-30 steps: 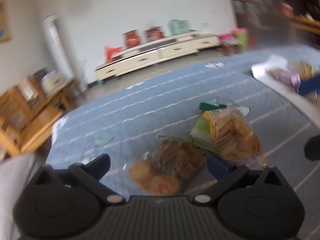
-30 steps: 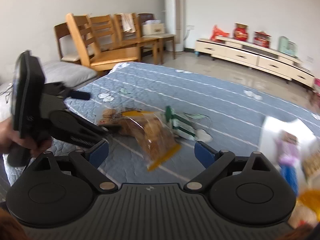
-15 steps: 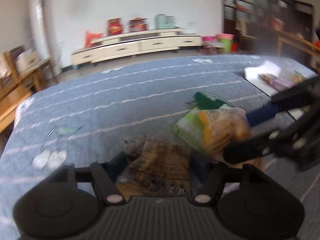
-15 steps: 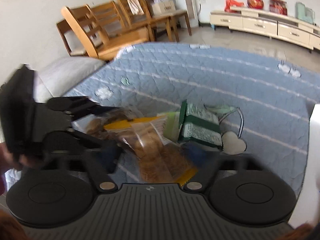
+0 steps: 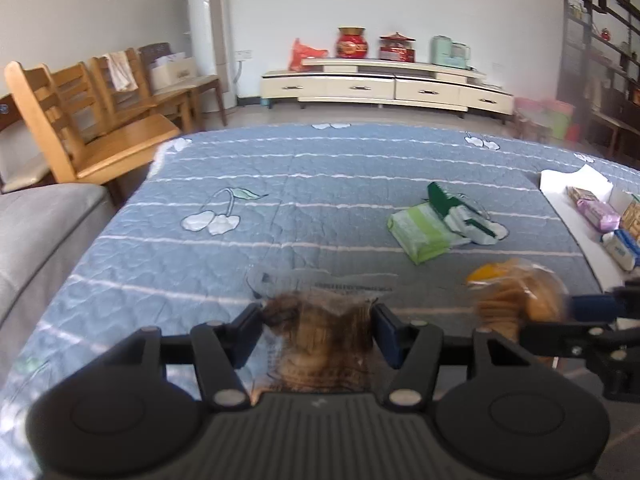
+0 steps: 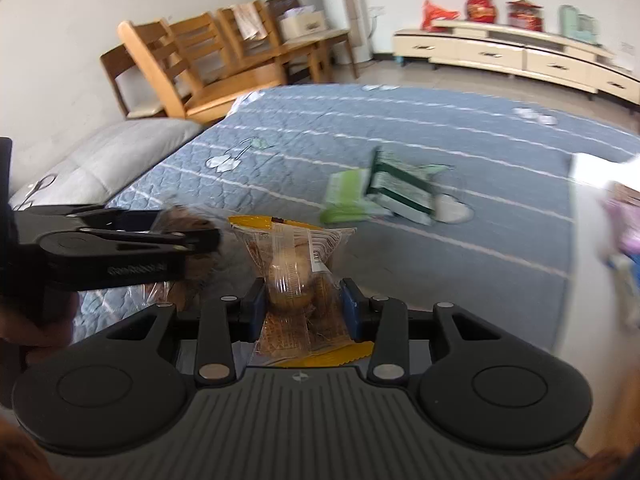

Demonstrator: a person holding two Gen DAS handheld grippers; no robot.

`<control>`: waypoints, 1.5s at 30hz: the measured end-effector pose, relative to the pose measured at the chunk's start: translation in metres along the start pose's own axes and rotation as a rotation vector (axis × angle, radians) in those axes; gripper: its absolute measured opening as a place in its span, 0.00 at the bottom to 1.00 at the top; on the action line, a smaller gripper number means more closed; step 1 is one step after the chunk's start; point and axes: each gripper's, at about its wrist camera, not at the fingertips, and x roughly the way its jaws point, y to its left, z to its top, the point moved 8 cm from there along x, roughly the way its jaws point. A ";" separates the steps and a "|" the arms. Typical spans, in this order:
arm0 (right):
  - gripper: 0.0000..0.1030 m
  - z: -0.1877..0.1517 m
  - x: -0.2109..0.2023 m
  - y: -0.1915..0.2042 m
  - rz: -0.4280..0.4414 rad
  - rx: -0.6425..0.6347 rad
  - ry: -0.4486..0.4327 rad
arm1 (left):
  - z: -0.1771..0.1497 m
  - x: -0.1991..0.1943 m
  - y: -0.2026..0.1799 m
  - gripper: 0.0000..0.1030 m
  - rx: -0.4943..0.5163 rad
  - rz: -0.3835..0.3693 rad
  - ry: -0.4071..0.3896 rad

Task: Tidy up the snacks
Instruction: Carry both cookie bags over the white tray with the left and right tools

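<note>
Left tongs (image 5: 318,330) just clamped onto the brown snack bag (image 5: 320,332), right tongs (image 6: 304,308) squeezed shut on the cookie bag (image 6: 290,264), both near edge of the blue quilted bed (image 5: 320,184); green packets (image 5: 440,220) farther right, wooden chairs (image 5: 80,120) far left.

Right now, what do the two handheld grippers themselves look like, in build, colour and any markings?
Both are matte black plastic. The left gripper and the right gripper each have a ribbed central body flanked by two round housings, angled link arms with silver pivot pins, and blue pads on the fingers. A small emblem sits on the ribbed body. Seen from the right wrist, the left gripper's side carries blurred embossed lettering. No cables or sleeves show.
</note>
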 end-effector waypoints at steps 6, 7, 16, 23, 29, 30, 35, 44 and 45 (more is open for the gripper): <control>0.47 -0.014 -0.064 -0.012 -0.065 0.044 -0.074 | 0.005 -0.046 -0.025 0.56 -0.019 0.026 -0.042; 0.47 -0.016 -0.075 -0.013 -0.073 0.053 -0.087 | 0.006 -0.053 -0.030 0.56 -0.028 0.023 -0.050; 0.47 -0.024 -0.168 -0.031 -0.137 0.086 -0.204 | 0.016 -0.105 -0.079 0.56 -0.020 -0.018 -0.100; 0.47 -0.028 -0.212 -0.054 -0.181 0.117 -0.278 | 0.026 -0.128 -0.107 0.56 0.005 -0.045 -0.142; 0.47 -0.031 -0.228 -0.064 -0.209 0.129 -0.318 | 0.030 -0.140 -0.126 0.56 0.027 -0.069 -0.162; 0.47 -0.030 -0.228 -0.065 -0.213 0.131 -0.323 | 0.031 -0.142 -0.128 0.56 0.030 -0.073 -0.166; 0.47 -0.030 -0.234 -0.067 -0.225 0.138 -0.348 | 0.033 -0.151 -0.139 0.56 0.040 -0.088 -0.183; 0.47 -0.029 -0.243 -0.070 -0.251 0.145 -0.397 | 0.036 -0.160 -0.153 0.56 0.055 -0.116 -0.203; 0.47 -0.028 -0.244 -0.071 -0.253 0.147 -0.401 | 0.037 -0.161 -0.154 0.56 0.056 -0.119 -0.204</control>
